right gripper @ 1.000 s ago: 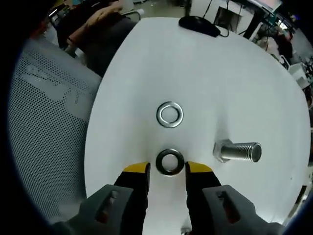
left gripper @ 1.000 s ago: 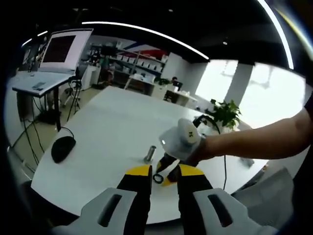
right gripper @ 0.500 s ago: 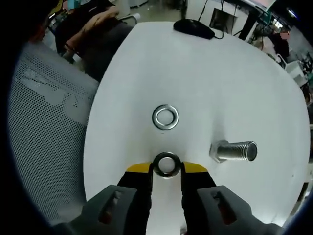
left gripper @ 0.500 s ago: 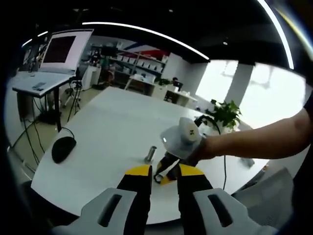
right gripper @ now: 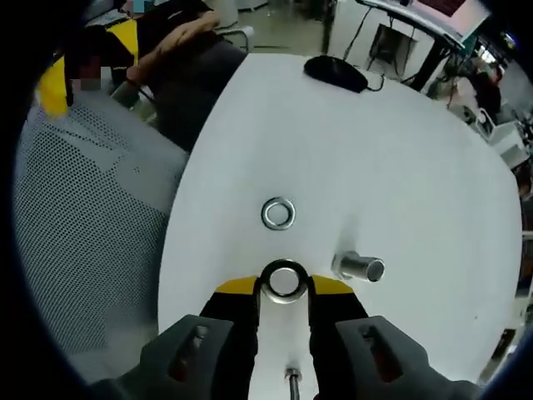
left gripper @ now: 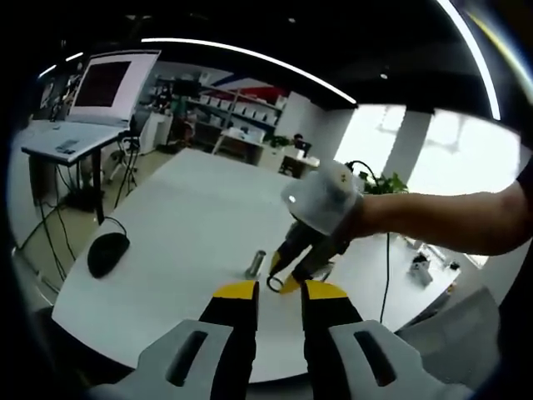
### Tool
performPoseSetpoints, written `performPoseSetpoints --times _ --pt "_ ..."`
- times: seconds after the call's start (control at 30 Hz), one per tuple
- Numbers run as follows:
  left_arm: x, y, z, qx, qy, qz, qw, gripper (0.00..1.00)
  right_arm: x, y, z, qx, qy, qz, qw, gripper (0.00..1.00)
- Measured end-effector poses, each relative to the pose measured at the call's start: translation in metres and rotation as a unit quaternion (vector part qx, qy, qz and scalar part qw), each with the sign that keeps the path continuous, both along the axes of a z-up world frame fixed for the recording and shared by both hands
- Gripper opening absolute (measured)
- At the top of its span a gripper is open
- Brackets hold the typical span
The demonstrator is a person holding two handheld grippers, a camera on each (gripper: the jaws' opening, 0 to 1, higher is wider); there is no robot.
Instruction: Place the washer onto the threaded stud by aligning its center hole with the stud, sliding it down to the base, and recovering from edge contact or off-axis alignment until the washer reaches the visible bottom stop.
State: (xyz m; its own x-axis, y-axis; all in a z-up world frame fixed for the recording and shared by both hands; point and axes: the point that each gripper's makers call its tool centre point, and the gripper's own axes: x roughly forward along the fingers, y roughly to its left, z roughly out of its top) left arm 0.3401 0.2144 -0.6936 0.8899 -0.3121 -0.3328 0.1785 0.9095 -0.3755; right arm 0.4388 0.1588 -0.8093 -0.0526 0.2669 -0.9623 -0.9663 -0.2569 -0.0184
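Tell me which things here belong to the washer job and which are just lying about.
Job: washer held in the right claw; threaded stud on the table.
Lying about: second washer, mouse, mesh chair, monitor.

The right hand-held gripper closed on the washer and lifted it off the table.

White round surface fills mid-frame in the left gripper view; black mouse at its left edge. Monitor on a desk, upper left. Shelving at upper centre, potted plant and bright windows at right. Curved ceiling light strip across the top. Grey mesh chair at left in the right gripper view.
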Motion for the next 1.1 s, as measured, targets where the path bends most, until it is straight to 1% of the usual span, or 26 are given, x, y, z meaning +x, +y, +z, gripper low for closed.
performPoseSetpoints --times 0.2,0.3,0.43,0.53,0.63,0.7,0.8,0.9,1.1 --pt "0.0 -0.001 0.0 0.0 -0.001 -0.003 1.0 0.18 0.015 0.003 0.016 -0.009 -0.018 0.017 0.9997 0.22" --pt "0.0 0.0 0.001 -0.003 -0.002 -0.001 1.0 0.18 0.018 0.004 0.02 -0.017 -0.025 0.035 0.9989 0.22" --pt "0.0 0.0 0.001 -0.003 -0.004 -0.001 1.0 0.18 0.023 0.008 0.023 -0.02 -0.035 0.047 0.9981 0.22" --pt "0.0 0.001 0.002 -0.005 -0.006 0.002 1.0 0.18 0.03 0.01 0.023 -0.026 -0.048 0.059 0.9967 0.22" --pt "0.0 0.001 0.002 -0.006 -0.006 0.003 1.0 0.18 0.034 0.012 0.021 -0.025 -0.054 0.067 0.996 0.22" --pt "0.0 0.001 0.002 -0.007 -0.007 0.003 1.0 0.18 0.037 0.015 0.019 -0.024 -0.062 0.08 0.9946 0.22" --pt "0.001 0.002 0.003 -0.01 -0.009 0.007 0.9999 0.18 0.042 0.015 0.015 -0.03 -0.07 0.086 0.9934 0.22" --pt "0.0 0.002 0.003 -0.01 -0.008 0.007 0.9999 0.18 0.045 0.015 0.011 -0.032 -0.073 0.09 0.9927 0.22" --pt "0.001 0.002 0.003 -0.011 -0.008 0.008 0.9999 0.18 0.049 0.016 0.006 -0.033 -0.068 0.091 0.993 0.22"
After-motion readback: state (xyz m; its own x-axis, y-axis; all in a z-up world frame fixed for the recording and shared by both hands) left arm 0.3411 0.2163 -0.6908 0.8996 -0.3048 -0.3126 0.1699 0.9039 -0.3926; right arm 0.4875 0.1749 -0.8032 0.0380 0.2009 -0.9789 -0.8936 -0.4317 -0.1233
